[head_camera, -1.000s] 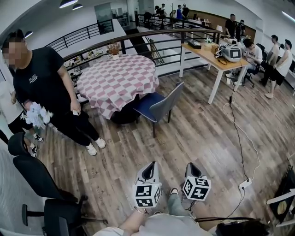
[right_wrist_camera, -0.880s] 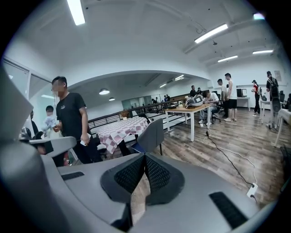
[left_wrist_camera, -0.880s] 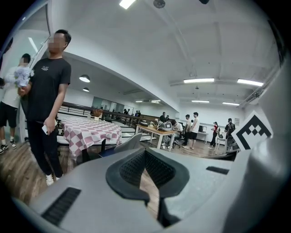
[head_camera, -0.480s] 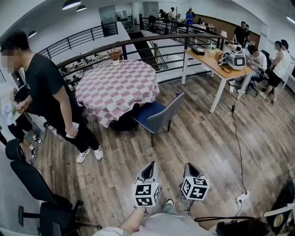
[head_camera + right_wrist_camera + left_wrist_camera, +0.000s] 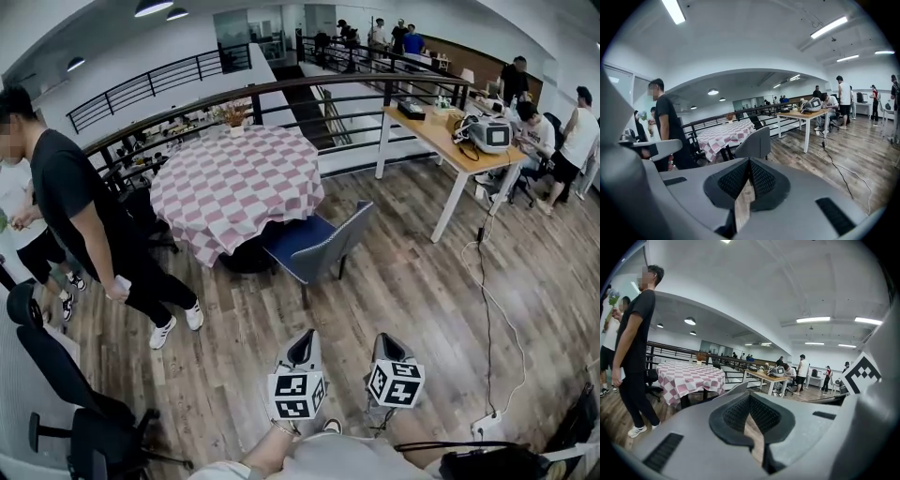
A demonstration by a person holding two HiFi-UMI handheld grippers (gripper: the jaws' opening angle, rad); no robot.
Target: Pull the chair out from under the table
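Left gripper (image 5: 305, 337) and right gripper (image 5: 386, 341) are side by side at 6 o'clock in the head view, low over the wood floor (image 5: 403, 281), both aimed toward 12. Left jaws are clenched, pads meeting at the tip, nothing between them. Right jaws are the same, clenched and empty. Neither touches anything.

Chair (image 5: 319, 246) sits at 12 o'clock from the grippers, well apart from them. Grey back faces the grippers, blue seat points toward the counter. The seat's front is tucked just under the cloth edge and the rest stands out on the floor. It is at about 4 o'clock of the round counter (image 5: 234, 173), which wears a pink-and-white checked cloth hanging down its sides. A small basket-like thing at the counter's far rim is too small to tell.

Person in a black shirt (image 5: 80, 216) stands at 9 o'clock of the counter, near it and leaning forward. Black office chair (image 5: 66, 384) is at 8 o'clock of the grippers. Wooden desk (image 5: 436, 131) with white legs is at 2 o'clock, with gear on top and people around its far end. A cable (image 5: 487, 291) runs along the floor from the desk toward 4 o'clock. Dark railing (image 5: 281, 86) curves behind the counter at 12.
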